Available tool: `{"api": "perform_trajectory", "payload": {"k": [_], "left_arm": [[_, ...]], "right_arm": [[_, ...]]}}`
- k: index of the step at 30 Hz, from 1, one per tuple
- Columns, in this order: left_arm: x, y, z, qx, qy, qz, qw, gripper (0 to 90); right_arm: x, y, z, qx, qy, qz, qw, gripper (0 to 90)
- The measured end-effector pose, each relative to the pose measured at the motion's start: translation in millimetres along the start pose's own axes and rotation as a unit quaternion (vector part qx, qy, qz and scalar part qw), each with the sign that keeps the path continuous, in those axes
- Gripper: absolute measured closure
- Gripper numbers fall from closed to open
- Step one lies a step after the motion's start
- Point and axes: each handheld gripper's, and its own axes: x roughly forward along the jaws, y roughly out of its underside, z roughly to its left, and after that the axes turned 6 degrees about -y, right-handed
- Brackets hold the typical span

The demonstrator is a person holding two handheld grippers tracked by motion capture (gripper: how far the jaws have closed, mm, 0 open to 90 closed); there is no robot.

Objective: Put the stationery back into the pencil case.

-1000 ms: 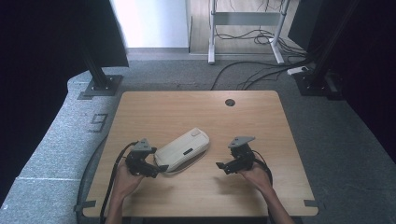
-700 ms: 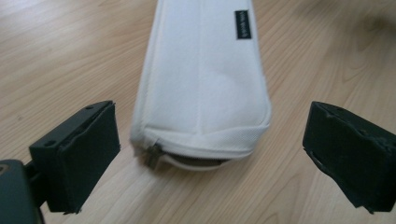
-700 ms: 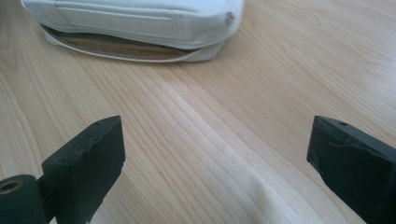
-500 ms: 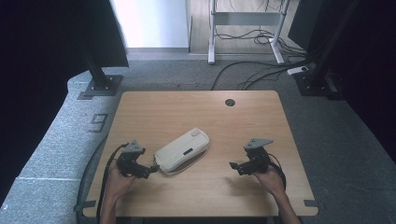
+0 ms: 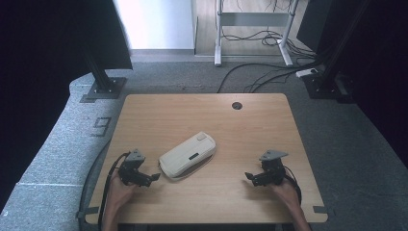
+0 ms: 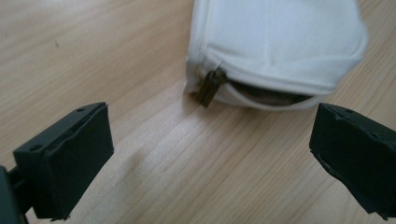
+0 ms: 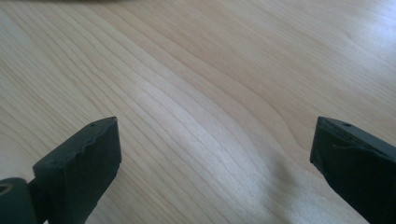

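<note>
A white zippered pouch [image 5: 187, 155] lies slantwise near the middle of the wooden table [image 5: 202, 110]. In the left gripper view the pouch [image 6: 280, 42] shows its near end, with a bronze zip pull [image 6: 210, 86] hanging down and the zip partly undone. My left gripper [image 5: 153, 177] rests low on the table just left of the pouch, open, jaws wide apart with bare wood between them [image 6: 210, 154]. My right gripper [image 5: 250, 176] sits open at the front right, well away from the pouch, over bare wood [image 7: 215, 154].
A round cable hole [image 5: 236, 105] sits near the table's far edge. Black stands [image 5: 103, 82] and floor cables [image 5: 269, 72] lie beyond the table. A hand holds each gripper at the front edge.
Both grippers have drawn back from the pouch toward the front corners of the table, the left one leftward and the right one rightward. The pouch has stayed where it was.
</note>
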Motion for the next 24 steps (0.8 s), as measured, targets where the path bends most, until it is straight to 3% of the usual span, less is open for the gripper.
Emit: {"api": "perform_trajectory", "payload": {"k": [10, 16, 24], "left_arm": [[15.7, 11.3, 0.5, 0.006, -0.020, 0.029, 0.9993, 0.0], [19.3, 16.5, -0.5, 0.012, -0.028, 0.006, 0.9995, 0.0], [19.8, 16.0, -2.1, 0.005, -0.034, 0.007, 0.9994, 0.0]], "right_arm": [[7.5, 16.3, -4.5, 0.010, 0.003, 0.010, 0.9999, 0.5], [8.1, 16.7, -3.3, 0.008, 0.008, 0.010, 0.9999, 0.1], [8.5, 17.0, -2.8, 0.010, 0.012, 0.011, 0.9998, 0.0]]}}
